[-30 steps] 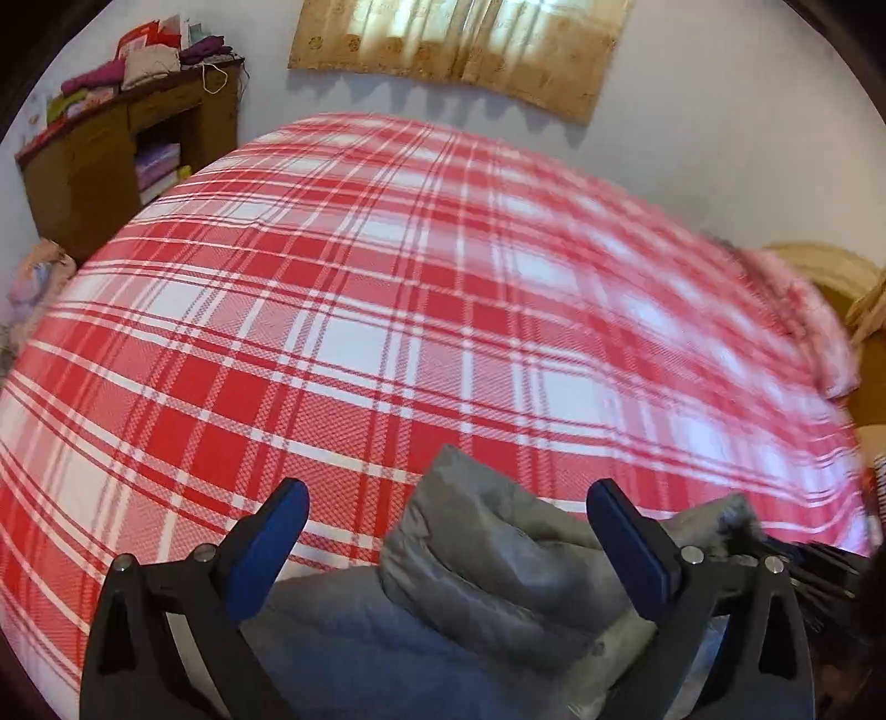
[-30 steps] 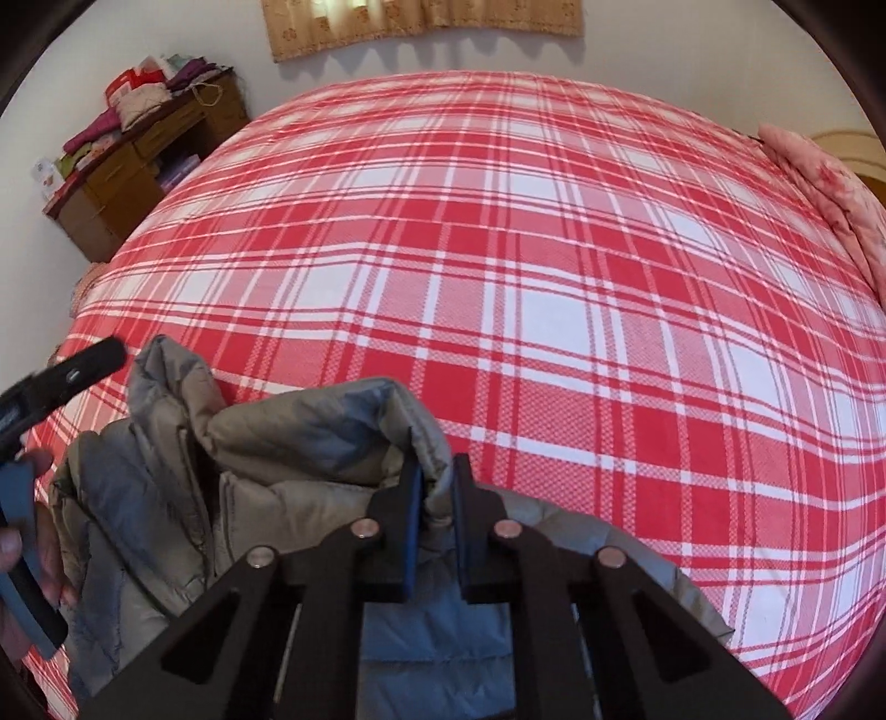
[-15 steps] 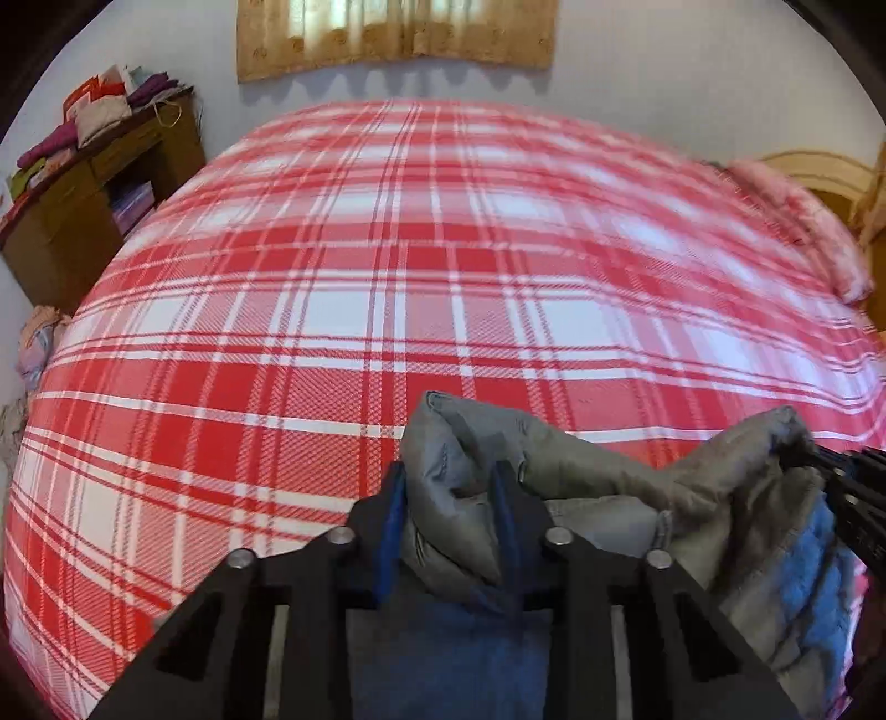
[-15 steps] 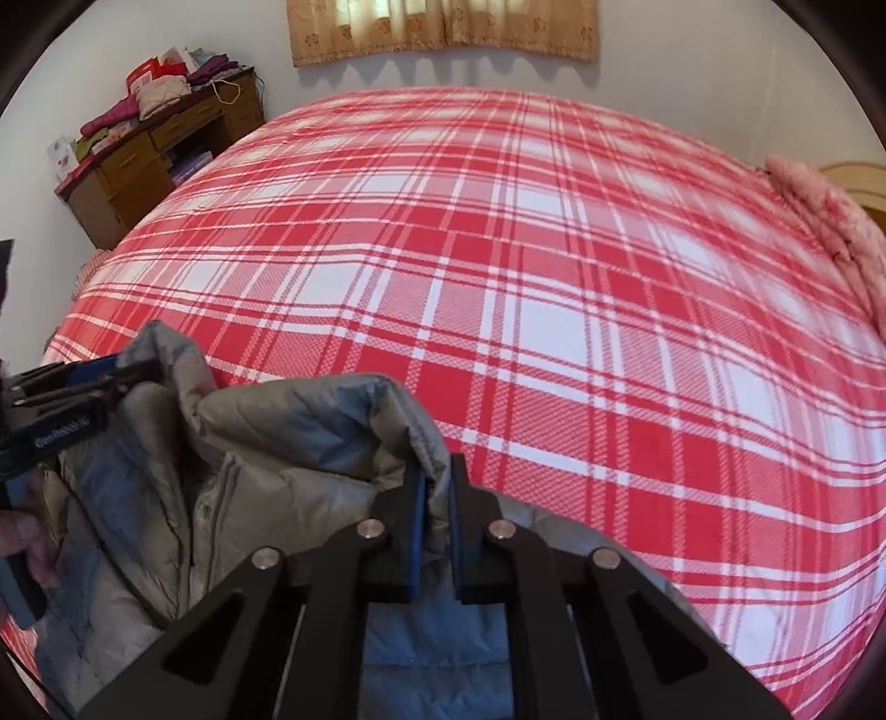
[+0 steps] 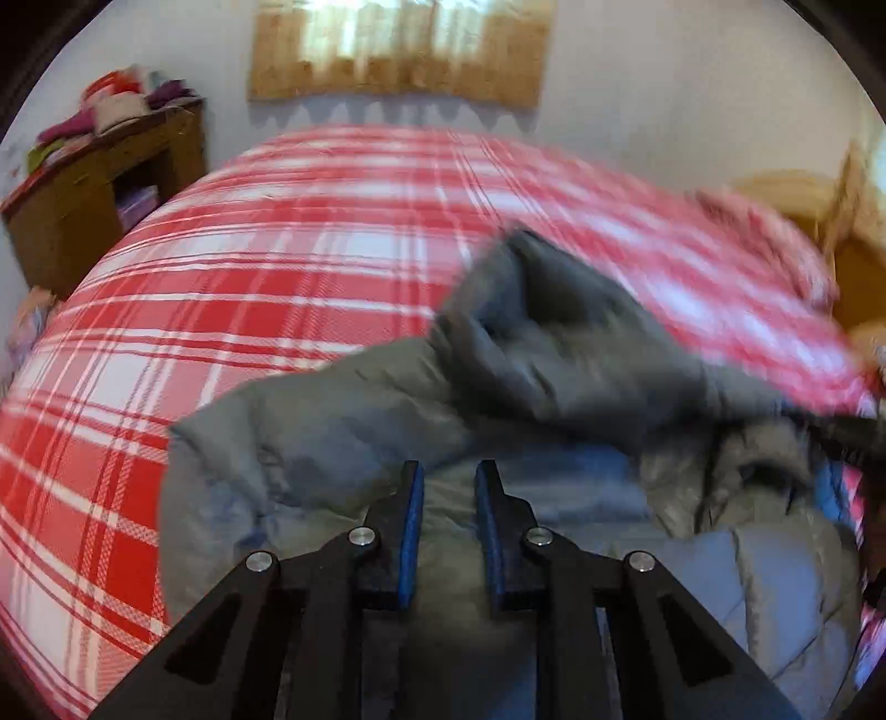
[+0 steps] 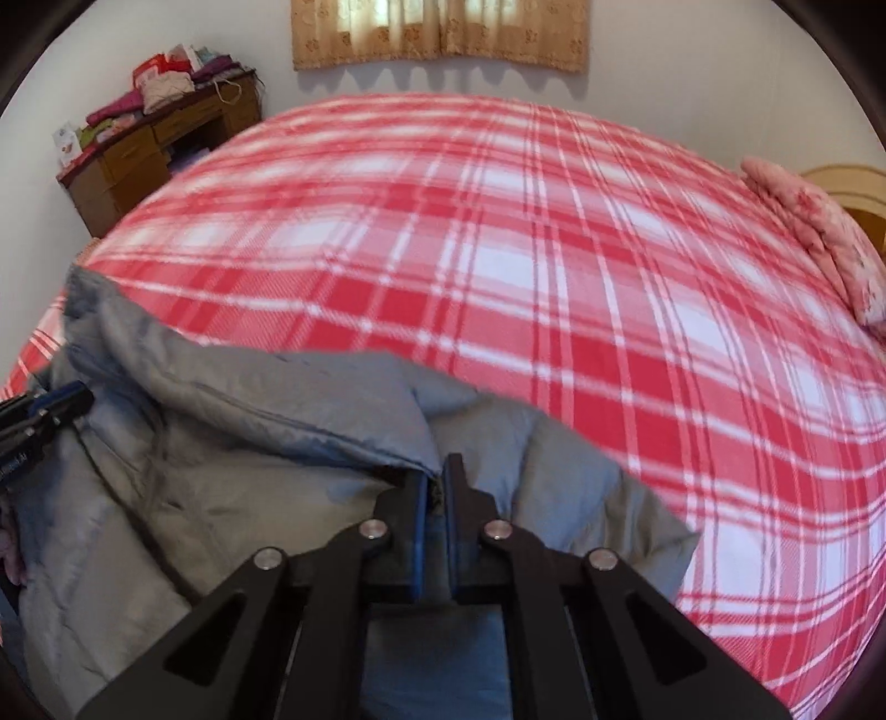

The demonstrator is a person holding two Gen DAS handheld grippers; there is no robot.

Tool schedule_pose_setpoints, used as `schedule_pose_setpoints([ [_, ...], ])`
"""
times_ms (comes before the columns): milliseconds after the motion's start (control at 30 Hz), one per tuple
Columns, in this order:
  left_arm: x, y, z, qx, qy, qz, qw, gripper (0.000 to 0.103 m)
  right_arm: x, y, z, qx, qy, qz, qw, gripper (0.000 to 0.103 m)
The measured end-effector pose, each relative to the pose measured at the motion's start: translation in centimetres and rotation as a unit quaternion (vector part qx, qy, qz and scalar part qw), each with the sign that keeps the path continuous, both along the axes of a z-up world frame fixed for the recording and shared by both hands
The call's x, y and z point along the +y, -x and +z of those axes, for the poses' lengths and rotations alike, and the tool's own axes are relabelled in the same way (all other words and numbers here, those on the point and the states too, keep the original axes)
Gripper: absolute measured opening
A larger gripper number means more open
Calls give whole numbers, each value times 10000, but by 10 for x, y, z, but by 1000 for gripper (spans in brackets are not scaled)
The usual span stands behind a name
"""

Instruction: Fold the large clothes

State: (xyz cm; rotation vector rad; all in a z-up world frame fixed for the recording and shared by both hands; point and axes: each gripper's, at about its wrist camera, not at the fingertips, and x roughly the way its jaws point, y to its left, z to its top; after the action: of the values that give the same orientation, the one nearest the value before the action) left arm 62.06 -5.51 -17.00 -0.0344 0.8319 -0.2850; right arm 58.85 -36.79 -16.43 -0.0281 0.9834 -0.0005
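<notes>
Clearly the jacket (image 6: 232, 471) is soft, puffy and light; both grippers' jaws pinch its edge, right gripper (image 6: 436, 498) nearly closed, left gripper (image 5: 447, 498) narrowly apart.

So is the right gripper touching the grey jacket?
Touching: the right wrist view shows the right gripper shut on the grey jacket, fabric pinched between its pads.

We see a wide bed under a red-and-white plaid cover (image 6: 498, 266) filling most of the room. Behind it stands a plain white wall (image 6: 692, 72) with a tan patterned curtain (image 6: 440, 30), daylight glowing through it. At far left sits a brown wooden desk with drawers (image 6: 144, 160), folded clothes (image 6: 160, 83) stacked on top. A pink floral pillow (image 6: 814, 232) lies beside a pale wooden headboard (image 6: 847, 185).
</notes>
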Motion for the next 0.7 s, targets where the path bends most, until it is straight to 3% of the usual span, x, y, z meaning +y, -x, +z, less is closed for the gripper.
schedule_pose_setpoints([
  [33,3,1,6,-132,21,99,9999,21,-1,1,-1,-8,-13,-15,10000,6],
  [67,5,1,13,-268,30,231,9994,39,-2,2,-1,-20,-11,-18,10000,6],
  [100,8,2,22,-393,81,371,9985,75,-1,1,-1,-36,18,-13,10000,6],
  [167,13,6,44,-721,327,530,9955,99,0,0,-1,-62,52,-7,10000,6],
  [267,11,5,64,-951,585,512,9924,99,-1,0,-2,-71,20,-11,10000,6],
  [433,-17,-28,53,-492,-401,766,9950,99,-3,3,-4,-96,-33,1,9999,6],
  [467,-18,-29,48,-386,-449,784,9952,99,-3,4,-5,-99,-38,11,9999,6],
  [600,-23,-45,36,43,-156,681,9975,99,-3,4,-6,-87,-58,38,9999,6],
  [700,-27,-45,27,135,-360,682,9969,99,-5,5,-7,-101,-79,58,9999,6],
])
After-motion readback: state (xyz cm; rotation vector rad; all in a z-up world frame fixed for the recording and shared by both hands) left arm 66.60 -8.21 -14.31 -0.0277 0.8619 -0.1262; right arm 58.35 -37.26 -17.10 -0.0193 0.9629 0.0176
